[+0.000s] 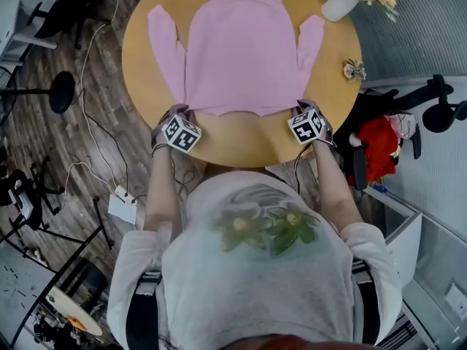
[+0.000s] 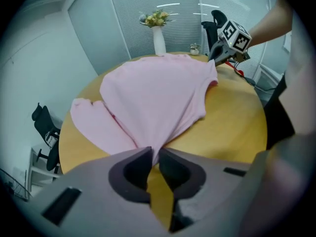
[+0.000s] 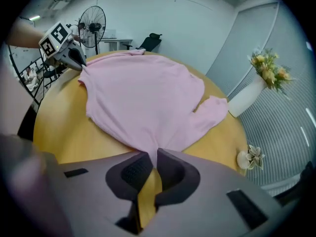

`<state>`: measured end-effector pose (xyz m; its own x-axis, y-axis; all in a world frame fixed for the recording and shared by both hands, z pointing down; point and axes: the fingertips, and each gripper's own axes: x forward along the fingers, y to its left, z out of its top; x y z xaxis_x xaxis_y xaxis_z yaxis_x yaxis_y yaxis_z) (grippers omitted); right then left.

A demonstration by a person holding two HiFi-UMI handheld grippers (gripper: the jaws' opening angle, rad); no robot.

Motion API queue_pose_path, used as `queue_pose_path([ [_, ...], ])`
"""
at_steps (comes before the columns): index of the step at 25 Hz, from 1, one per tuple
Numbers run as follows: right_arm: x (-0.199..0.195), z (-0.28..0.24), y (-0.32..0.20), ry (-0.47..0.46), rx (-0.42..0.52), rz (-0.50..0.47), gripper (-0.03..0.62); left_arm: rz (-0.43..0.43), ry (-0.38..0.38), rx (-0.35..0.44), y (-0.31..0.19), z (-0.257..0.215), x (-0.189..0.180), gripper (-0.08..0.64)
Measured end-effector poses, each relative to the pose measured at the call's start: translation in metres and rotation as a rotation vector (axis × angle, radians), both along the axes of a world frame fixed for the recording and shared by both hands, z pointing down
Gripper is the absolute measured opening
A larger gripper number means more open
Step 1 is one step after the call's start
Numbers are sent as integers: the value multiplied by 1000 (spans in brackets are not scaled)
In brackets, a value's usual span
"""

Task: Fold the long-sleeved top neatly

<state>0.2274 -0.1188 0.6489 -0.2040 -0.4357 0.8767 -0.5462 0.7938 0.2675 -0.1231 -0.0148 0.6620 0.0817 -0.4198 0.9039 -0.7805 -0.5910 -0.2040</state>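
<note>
A pink long-sleeved top lies spread on the round wooden table, hem toward me, both sleeves folded up along its sides. My left gripper is shut on the hem's left corner, and in the left gripper view the pink top bunches into the closed jaws of my left gripper. My right gripper is shut on the hem's right corner. In the right gripper view the pink top runs into the jaws of my right gripper. Each gripper also appears in the other's view: right gripper, left gripper.
A white vase of flowers stands at the table's far right edge, with a small paper flower near the right rim. Office chairs, a red item, a fan stand and floor cables surround the table.
</note>
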Motion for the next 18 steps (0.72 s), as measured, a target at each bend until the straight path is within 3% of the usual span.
queue_pose_path([
  [5,7,8,32,23,-41,-13,39,23,9,-34,22,-2,4,48],
  [10,14,11,58,-11,-68,-2,40,41,8,-39,45,-7,12,81],
  [12,14,9,67,-64,-94,16,70,25,28,-43,52,-8,16,109],
  [14,14,4,73,-140,-125,55,162,7,41,-48,55,-12,20,143],
  [18,16,-15,72,-265,-126,152,172,-75,121,-7,51,-38,22,149],
])
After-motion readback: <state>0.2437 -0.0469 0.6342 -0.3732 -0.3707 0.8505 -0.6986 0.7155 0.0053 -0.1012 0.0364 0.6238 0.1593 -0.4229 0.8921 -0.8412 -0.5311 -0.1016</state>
